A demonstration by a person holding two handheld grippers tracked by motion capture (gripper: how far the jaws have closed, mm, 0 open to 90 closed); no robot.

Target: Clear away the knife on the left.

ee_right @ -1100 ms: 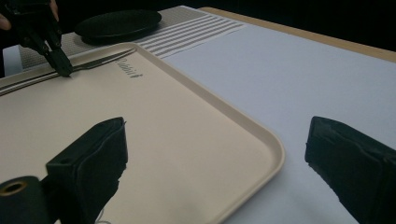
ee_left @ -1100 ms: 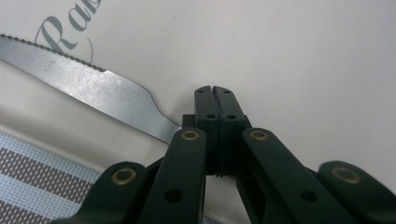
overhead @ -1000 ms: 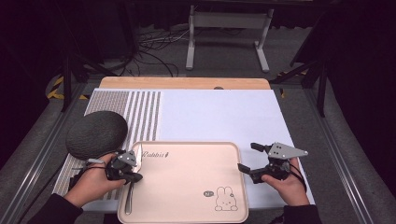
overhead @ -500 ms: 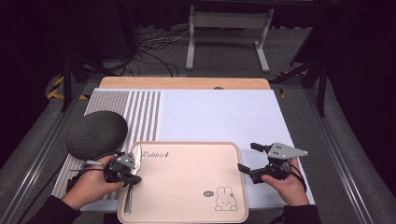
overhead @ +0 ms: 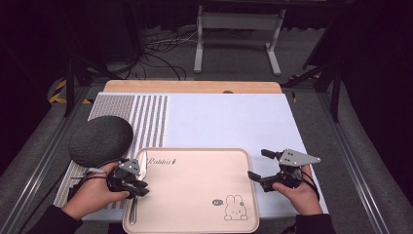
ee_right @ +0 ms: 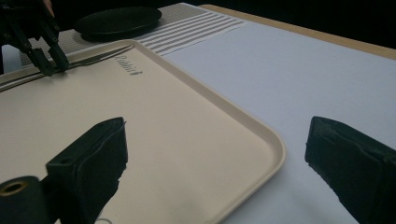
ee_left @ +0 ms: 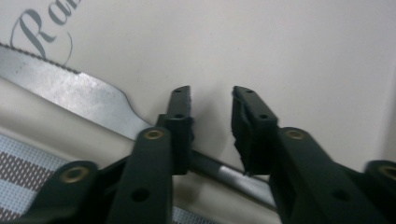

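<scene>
A beige tray (overhead: 195, 152) with a rabbit print lies at the table's near edge. A metal knife (overhead: 133, 208) rests along the tray's left side, blade (ee_left: 70, 93) pointing away. My left gripper (overhead: 139, 187) hovers over the knife's handle (ee_left: 224, 176). Its jaws have just been opening and now stand apart (ee_left: 212, 95), with the handle crossing below them and neither pad pressing on it. My right gripper (overhead: 256, 165) is open wide beside the tray's right rim (ee_right: 261, 135), nothing between its fingers (ee_right: 219, 154). The right gripper view also shows the left gripper (ee_right: 46, 60) at the knife (ee_right: 98, 55).
A dark grey round pad (overhead: 101, 140) sits on the striped mat (overhead: 146, 112) just behind the left hand. White table covering (overhead: 229, 122) spreads beyond the tray. A wooden strip (overhead: 195, 87) marks the far edge.
The left gripper's jaws have parted from the knife handle, which now lies loose on the tray. Both hands stay where they were.
</scene>
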